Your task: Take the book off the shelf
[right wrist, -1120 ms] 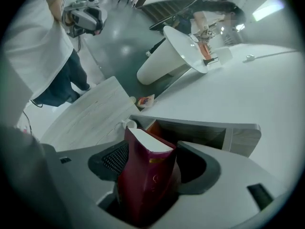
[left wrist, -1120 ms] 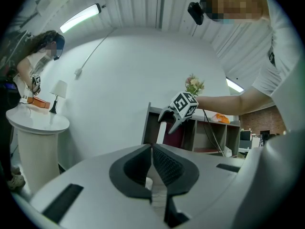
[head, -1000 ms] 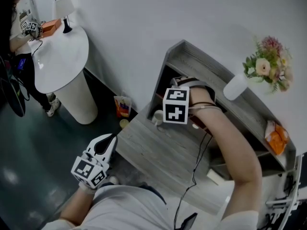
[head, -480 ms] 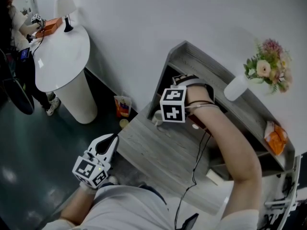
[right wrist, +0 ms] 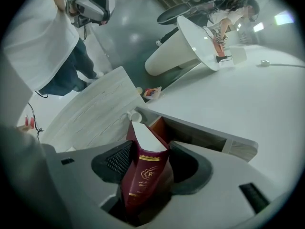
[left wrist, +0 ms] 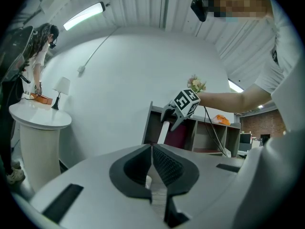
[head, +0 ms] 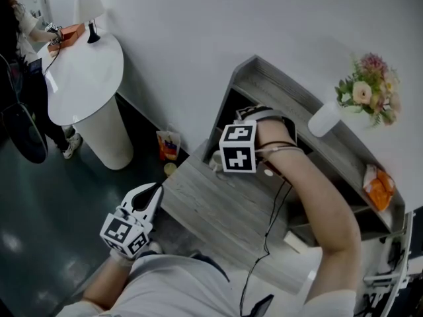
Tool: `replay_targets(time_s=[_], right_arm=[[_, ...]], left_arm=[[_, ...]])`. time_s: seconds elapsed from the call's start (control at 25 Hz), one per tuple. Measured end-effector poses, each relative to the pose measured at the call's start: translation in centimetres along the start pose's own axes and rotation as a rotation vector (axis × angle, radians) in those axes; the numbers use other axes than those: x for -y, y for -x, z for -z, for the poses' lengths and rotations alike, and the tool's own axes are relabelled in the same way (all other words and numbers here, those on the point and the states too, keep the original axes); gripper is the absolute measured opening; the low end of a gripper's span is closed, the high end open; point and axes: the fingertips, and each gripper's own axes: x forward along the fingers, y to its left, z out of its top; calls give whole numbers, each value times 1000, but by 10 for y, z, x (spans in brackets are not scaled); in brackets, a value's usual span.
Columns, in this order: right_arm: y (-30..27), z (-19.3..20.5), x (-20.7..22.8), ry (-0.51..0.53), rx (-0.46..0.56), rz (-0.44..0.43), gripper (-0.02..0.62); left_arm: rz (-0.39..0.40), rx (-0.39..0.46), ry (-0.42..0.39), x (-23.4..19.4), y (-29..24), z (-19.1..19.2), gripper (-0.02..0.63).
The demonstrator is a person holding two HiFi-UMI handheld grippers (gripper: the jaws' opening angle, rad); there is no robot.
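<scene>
Right tool (right wrist: 151,162) closing around maroon book (right wrist: 143,180), shelf (head: 291,98)

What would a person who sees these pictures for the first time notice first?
The dark red book stands inside the grey shelf, between the closing jaws of the right gripper. On top of the shelf, pink flowers sit in a white vase. The left gripper hangs shut, low beside the person.
</scene>
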Motion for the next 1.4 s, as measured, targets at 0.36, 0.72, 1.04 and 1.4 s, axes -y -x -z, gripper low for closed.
replay_targets(time_s=[0.36, 0.72, 1.04, 1.4], right_arm=[[23, -37, -5, -54, 111, -2, 233], [47, -80, 1, -70, 217, 17, 227], [62, -116, 12, -56, 284, 30, 224], [81, -160, 19, -55, 407, 37, 216]], left_arm=[[-2, -4, 4, -2, 6, -1, 18], [-25, 7, 4, -13, 16, -2, 18], [-49, 13, 8, -27, 23, -5, 18], [-80, 26, 15, -41, 30, -9, 18]])
